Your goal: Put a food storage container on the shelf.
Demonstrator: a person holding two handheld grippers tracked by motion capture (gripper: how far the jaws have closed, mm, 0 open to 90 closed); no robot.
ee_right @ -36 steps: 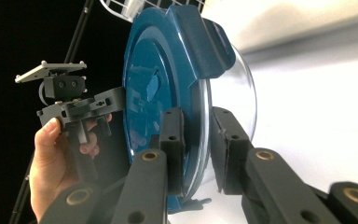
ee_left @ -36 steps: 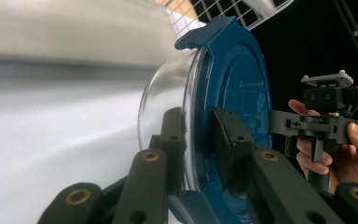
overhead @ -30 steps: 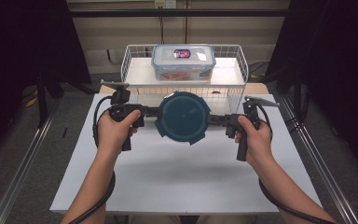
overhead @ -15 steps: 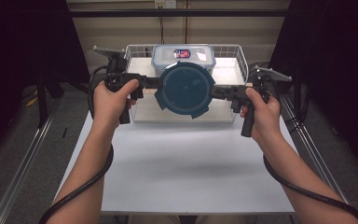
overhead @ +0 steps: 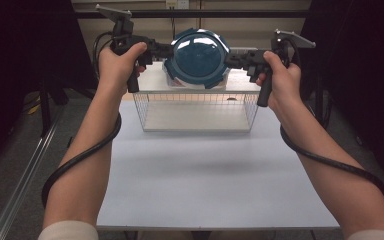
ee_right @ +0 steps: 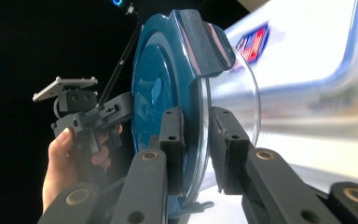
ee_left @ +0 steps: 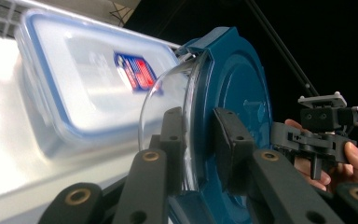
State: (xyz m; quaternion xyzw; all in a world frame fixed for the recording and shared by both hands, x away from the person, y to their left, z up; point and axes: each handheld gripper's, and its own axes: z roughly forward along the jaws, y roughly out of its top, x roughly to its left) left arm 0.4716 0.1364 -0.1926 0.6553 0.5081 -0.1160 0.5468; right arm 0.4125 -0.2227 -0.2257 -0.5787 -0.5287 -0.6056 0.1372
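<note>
A round glass container with a dark blue lid (overhead: 197, 57) hangs in the air above the wire basket (overhead: 197, 107), lid facing me. My left gripper (overhead: 162, 50) clamps its left rim and my right gripper (overhead: 232, 56) its right rim. In the left gripper view the jaws (ee_left: 200, 121) are shut on the rim where glass meets lid (ee_left: 237, 93). The right gripper view shows the same grip (ee_right: 196, 121) on the opposite edge (ee_right: 158, 88). A rectangular clear box with a blue-edged lid (ee_left: 74, 79) lies in the basket, just behind the round container.
The basket stands at the far edge of the white table board (overhead: 205, 175). Black curtains hang at both sides, and a metal rail (overhead: 25, 175) runs along the floor at the left. Cables loop from both grippers under the forearms.
Both hands have carried the round container up and away from me, from just in front of the basket to above its rim. The grips have not changed.
</note>
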